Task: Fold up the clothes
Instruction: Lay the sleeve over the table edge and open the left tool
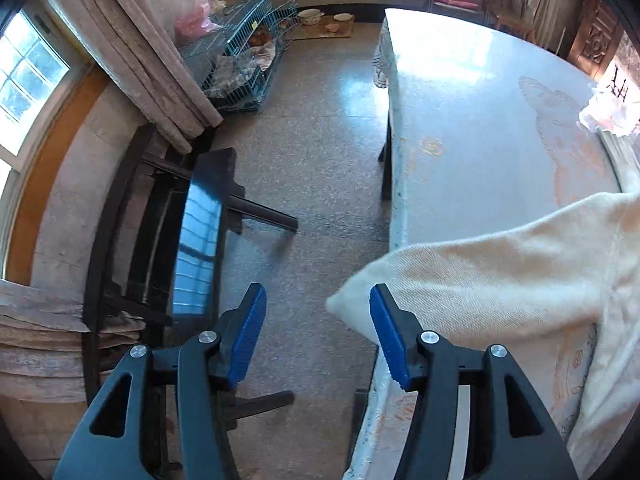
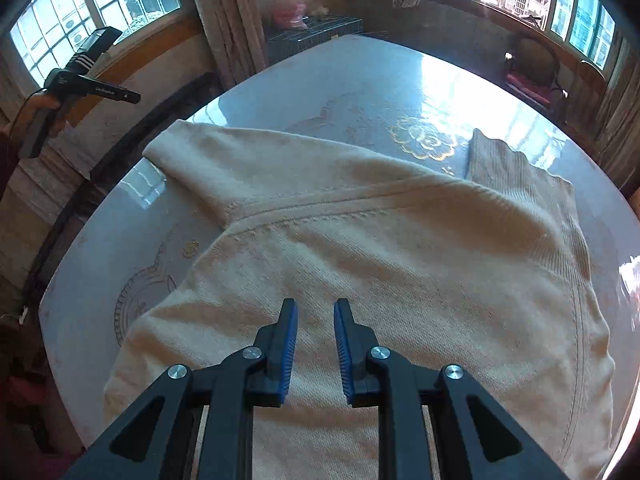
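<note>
A cream knit sweater (image 2: 380,260) lies spread on the glossy patterned table (image 2: 320,80). One sleeve (image 2: 180,148) stretches toward the table's left edge, and a ribbed edge (image 2: 504,168) lies at the far right. My right gripper (image 2: 316,308) hovers over the sweater's body with its jaws a narrow gap apart and nothing between them. My left gripper (image 1: 317,300) stands open beside the table edge (image 1: 394,200), over the floor. The sleeve's tip (image 1: 348,308) hangs off the edge just behind its right finger (image 1: 386,328); the pads do not press it.
A dark wooden bench (image 1: 200,220) stands left of the table across a strip of speckled floor (image 1: 320,140). A blue wire cage (image 1: 240,60) and curtain (image 1: 152,68) are at the far wall. A crumpled plastic bag (image 1: 608,112) lies on the table's right side. A cushioned chair (image 2: 532,80) stands beyond.
</note>
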